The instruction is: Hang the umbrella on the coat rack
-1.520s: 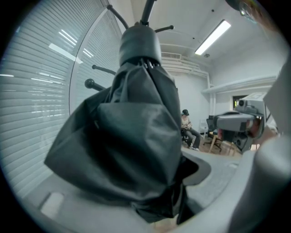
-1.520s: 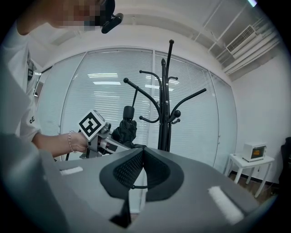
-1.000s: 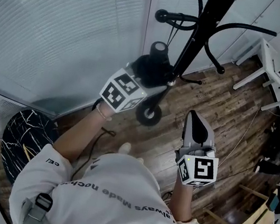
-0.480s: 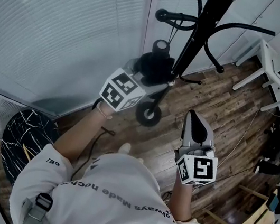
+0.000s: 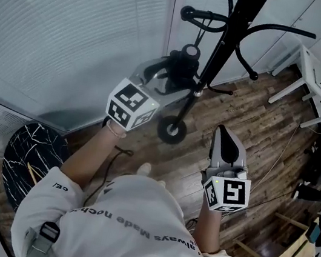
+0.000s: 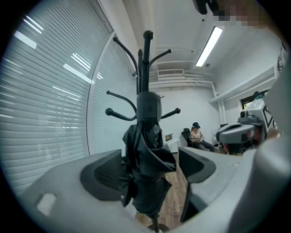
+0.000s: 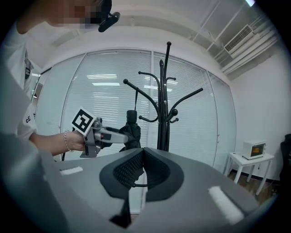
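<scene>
Coat rack (image 5: 225,47) on the floor, just before the window blinds (image 5: 73,29). Umbrella (image 6: 145,150) on a cord from a hook left of the pole, between the opening jaws of the left tool (image 5: 172,81). Right tool (image 5: 225,136) well apart, right of the rack's base. Small counter (image 5: 309,71) further right, by the wall.

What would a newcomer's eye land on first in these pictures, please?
A black folded umbrella hangs on the tall black coat rack beside the blinds. The jaws of the left gripper are opening with the umbrella between them, while the right gripper waits at the head view's lower right, jaws shut and empty.
</scene>
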